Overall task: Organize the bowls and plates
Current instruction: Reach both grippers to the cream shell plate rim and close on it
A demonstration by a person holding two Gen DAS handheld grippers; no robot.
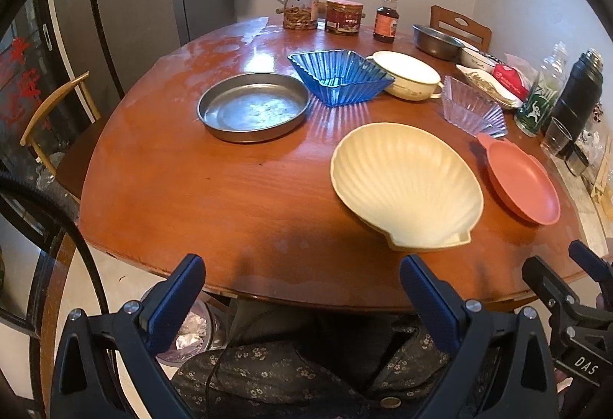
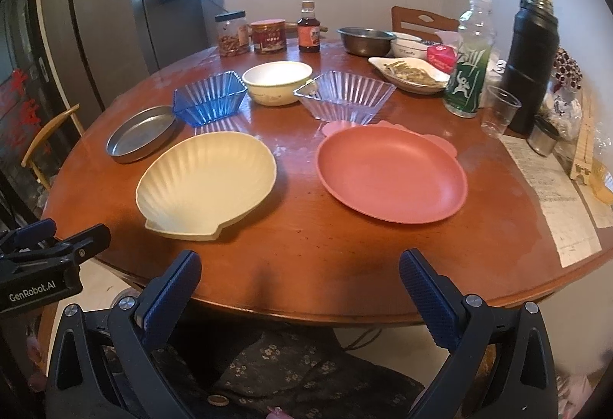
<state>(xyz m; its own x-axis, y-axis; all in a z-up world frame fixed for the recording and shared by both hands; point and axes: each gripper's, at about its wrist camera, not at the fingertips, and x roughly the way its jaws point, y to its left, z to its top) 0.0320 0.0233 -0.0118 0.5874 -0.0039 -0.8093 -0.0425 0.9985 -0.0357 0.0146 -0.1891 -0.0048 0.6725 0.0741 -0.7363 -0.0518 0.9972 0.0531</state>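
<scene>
On the round wooden tabletop (image 2: 306, 258) the dishes lie spread out, none stacked. Largest is the cream shell-shaped plate (image 2: 207, 181) near the front edge, with the pink plate (image 2: 390, 173) well apart on its right. Behind the shell plate sits the shallow metal pan (image 2: 141, 133), then the blue ribbed glass bowl (image 2: 208, 101), the cream bowl (image 2: 277, 81) and the clear ribbed glass bowl (image 2: 345, 95) in a loose row. A steel bowl (image 2: 364, 39) stands farther back among jars and bottles. Both pairs of tongs hover short of the table edge: the left tongs (image 1: 302, 288) and the right tongs (image 2: 300, 285) are spread wide, gripping nothing.
</scene>
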